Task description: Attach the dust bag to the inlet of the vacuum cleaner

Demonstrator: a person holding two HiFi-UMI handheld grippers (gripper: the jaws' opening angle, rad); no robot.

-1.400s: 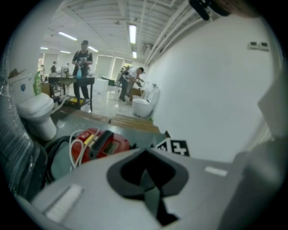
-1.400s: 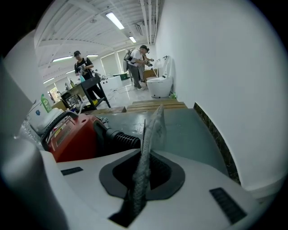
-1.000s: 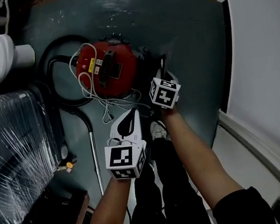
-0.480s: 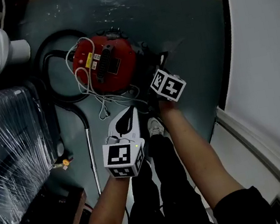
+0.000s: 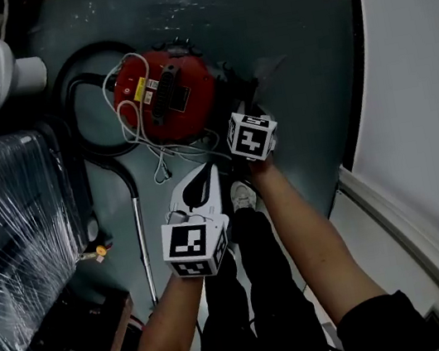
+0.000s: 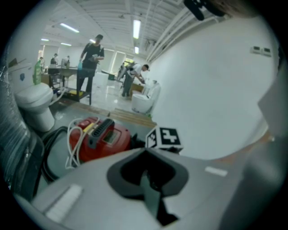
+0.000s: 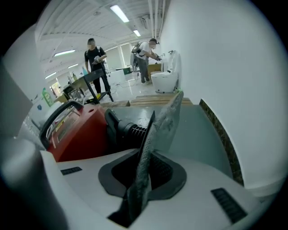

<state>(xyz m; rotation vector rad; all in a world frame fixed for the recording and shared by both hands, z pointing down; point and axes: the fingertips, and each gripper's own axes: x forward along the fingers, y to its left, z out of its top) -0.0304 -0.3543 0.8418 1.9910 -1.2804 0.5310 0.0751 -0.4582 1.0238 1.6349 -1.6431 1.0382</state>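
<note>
Just beside the vacuum cleaner [image 5: 163, 96], right hand-held gripper [image 7: 143, 168] pinches dust bag [image 7: 167, 116] edge-on; left hand-held gripper [image 6: 146, 180] closed.

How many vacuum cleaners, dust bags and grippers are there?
Vacuum cleaner: 1
Dust bag: 1
Grippers: 2, the left gripper and the right gripper
Total: 4
</note>
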